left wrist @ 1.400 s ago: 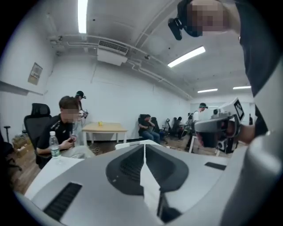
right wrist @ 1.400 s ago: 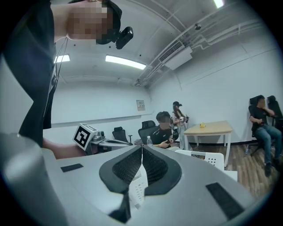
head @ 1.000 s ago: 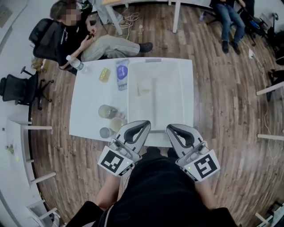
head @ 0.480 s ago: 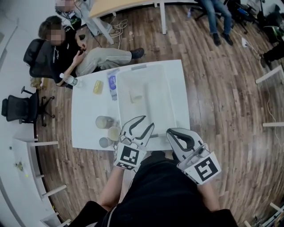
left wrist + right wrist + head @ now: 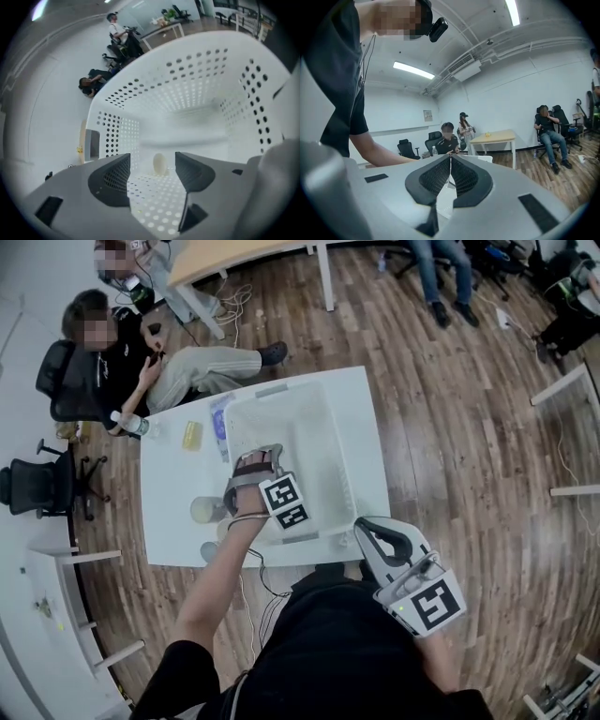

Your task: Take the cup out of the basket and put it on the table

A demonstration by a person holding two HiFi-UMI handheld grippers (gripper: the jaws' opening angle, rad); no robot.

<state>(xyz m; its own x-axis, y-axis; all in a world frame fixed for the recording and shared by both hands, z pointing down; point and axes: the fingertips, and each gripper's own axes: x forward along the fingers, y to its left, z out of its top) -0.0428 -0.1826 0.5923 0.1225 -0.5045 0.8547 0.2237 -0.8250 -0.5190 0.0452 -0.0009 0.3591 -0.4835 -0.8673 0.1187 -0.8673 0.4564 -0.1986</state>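
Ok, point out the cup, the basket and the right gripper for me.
cup (image 5: 160, 164), left gripper view, on its pale body.
basket (image 5: 305, 442), head view, on its bare floor.
right gripper (image 5: 450, 158), right gripper view, where its shut jaws meet.

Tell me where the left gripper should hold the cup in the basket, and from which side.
Grip the cup across its pale body, coming down from above, because the basket walls close off every side. The left gripper, whose jaws have just been opening with nothing between them, points at it. Its pose is unclear.
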